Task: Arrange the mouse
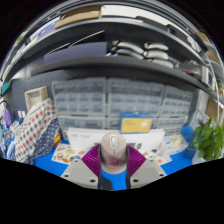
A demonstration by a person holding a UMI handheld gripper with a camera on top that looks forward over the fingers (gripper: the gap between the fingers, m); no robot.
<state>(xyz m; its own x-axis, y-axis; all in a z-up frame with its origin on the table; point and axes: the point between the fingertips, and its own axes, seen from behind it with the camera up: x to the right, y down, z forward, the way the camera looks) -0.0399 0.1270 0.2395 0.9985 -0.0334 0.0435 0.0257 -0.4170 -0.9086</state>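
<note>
A beige computer mouse (113, 150) with a scroll wheel sits between my gripper's (113, 160) two purple pads (93, 158), which press on its sides. It looks lifted above the blue mat (165, 152) on the desk. The mouse's rear end is hidden between the fingers.
Beyond the mouse lie a white box (95, 136) and a yellow-blue packet (136, 124). Behind them stand grey drawer cabinets (120, 100) under a shelf with stacked items. A patterned bag (35, 130) is to the left, a green plant (210, 138) to the right.
</note>
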